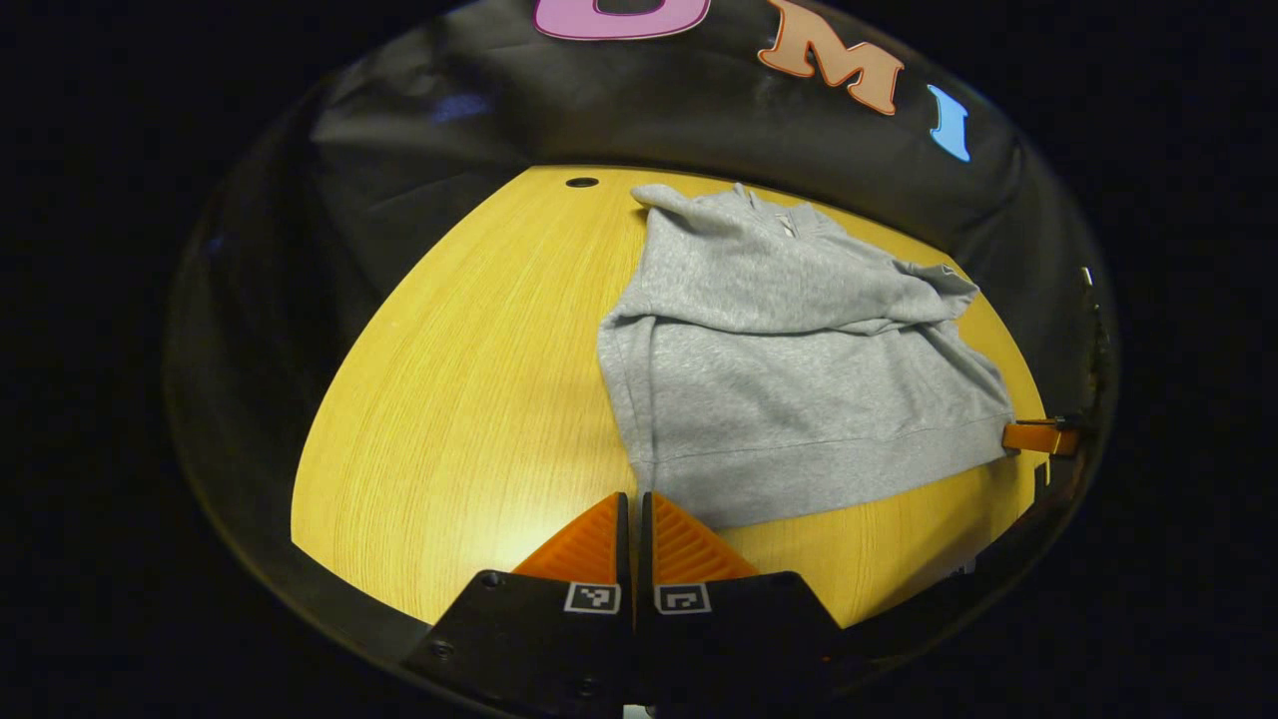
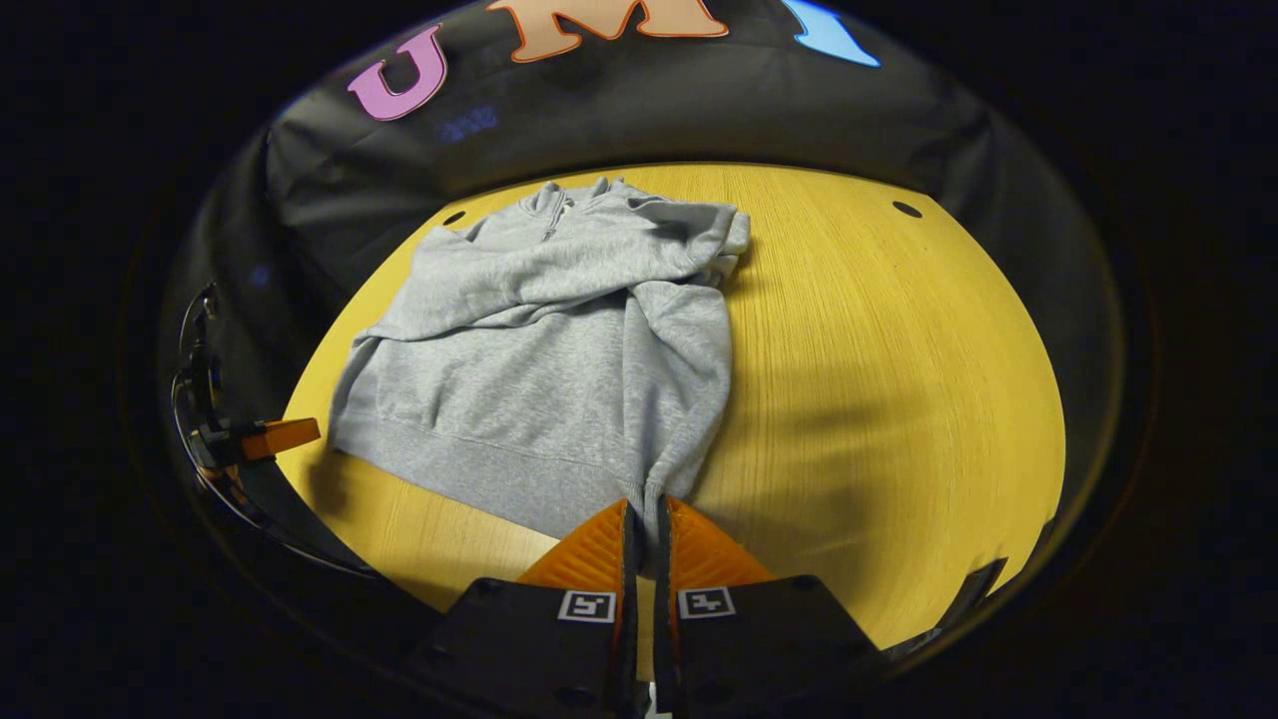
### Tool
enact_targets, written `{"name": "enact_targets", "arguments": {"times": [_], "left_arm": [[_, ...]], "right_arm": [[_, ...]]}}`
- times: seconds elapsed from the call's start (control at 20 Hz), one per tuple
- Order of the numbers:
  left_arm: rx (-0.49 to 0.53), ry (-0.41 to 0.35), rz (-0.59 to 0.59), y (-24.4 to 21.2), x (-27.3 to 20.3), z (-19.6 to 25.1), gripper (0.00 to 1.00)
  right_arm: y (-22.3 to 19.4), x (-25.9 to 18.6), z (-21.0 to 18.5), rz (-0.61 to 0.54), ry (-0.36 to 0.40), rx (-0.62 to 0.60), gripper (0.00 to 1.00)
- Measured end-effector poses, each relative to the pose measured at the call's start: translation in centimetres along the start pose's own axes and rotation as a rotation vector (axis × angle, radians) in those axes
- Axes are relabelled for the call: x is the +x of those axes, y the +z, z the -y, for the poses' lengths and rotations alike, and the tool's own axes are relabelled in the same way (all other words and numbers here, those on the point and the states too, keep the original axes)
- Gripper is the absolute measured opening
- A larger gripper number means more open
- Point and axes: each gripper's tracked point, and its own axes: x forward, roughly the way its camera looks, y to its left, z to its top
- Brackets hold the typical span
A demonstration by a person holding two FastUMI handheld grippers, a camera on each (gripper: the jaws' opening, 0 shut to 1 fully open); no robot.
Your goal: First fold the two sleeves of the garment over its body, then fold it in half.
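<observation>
A grey sweatshirt (image 1: 799,379) lies flat on the yellow wooden table (image 1: 459,399), collar at the far side and hem toward me. One sleeve (image 2: 519,285) is folded across the chest. Another band of grey cloth (image 2: 689,379) runs down the garment's right edge to my right gripper (image 2: 647,511), which is shut on the cloth's end at the hem corner. That gripper appears again as a small shape (image 1: 1038,436) at the same corner. My left gripper (image 1: 635,499) has its fingers together, tips touching the other hem corner. I cannot tell whether it pinches any cloth. Farther off, the left gripper (image 2: 285,436) meets that corner.
Bare tabletop (image 2: 899,399) stretches on both sides of the sweatshirt. Small dark holes (image 1: 581,183) (image 2: 907,209) sit near the table's far edge. The booth's black cloth wall (image 1: 639,110) hangs close behind the table.
</observation>
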Motion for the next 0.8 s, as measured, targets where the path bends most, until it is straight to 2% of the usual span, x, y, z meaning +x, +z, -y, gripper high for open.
{"name": "enact_targets", "arguments": {"times": [0.15, 0.25, 0.3, 0.35, 0.4, 0.45, 0.5, 0.65, 0.75, 0.8], "left_arm": [[-0.016, 0.024, -0.005, 1.0, 0.7, -0.8, 0.0], [-0.057, -0.032, 0.025, 1.6, 0.8, 0.7, 0.0], [-0.068, -0.044, 0.033, 1.7, 0.9, 1.0, 0.1], [-0.068, -0.048, 0.036, 1.6, 1.1, 1.1, 0.31], [-0.07, -0.044, 0.03, 1.4, 1.2, 1.2, 0.43], [-0.074, -0.053, 0.021, 1.0, 1.8, 1.5, 0.63], [-0.078, -0.062, 0.012, 0.9, 1.7, 1.9, 0.69], [-0.076, -0.067, 0.004, 0.8, 2.2, 2.7, 0.96], [-0.047, -0.011, -0.008, 0.7, 2.9, 2.3, 1.0], [-0.019, 0.036, -0.024, 0.3, 3.3, 1.6, 0.94]], "right_arm": [[-0.4, 0.1, 0.3, -0.018, -0.008, 0.008, 0.09], [-0.4, 0.1, 0.3, -0.015, -0.016, 0.003, 0.09], [-0.3, 0.1, 0.3, -0.014, -0.016, 0.0, 0.09], [-0.3, 0.0, 0.4, -0.015, -0.015, 0.0, 0.09], [-0.1, -0.1, 0.4, -0.014, -0.014, 0.004, 0.09], [-0.1, -0.2, 0.5, -0.014, -0.014, 0.008, 0.09], [-0.1, -0.2, 0.5, -0.015, -0.015, 0.011, 0.09], [-0.1, -0.2, 0.6, -0.019, -0.019, 0.004, 0.09], [-0.1, -0.3, 0.6, -0.021, -0.019, -0.002, 0.09], [0.0, -0.3, 0.5, -0.02, -0.018, 0.0, 0.09]]}}
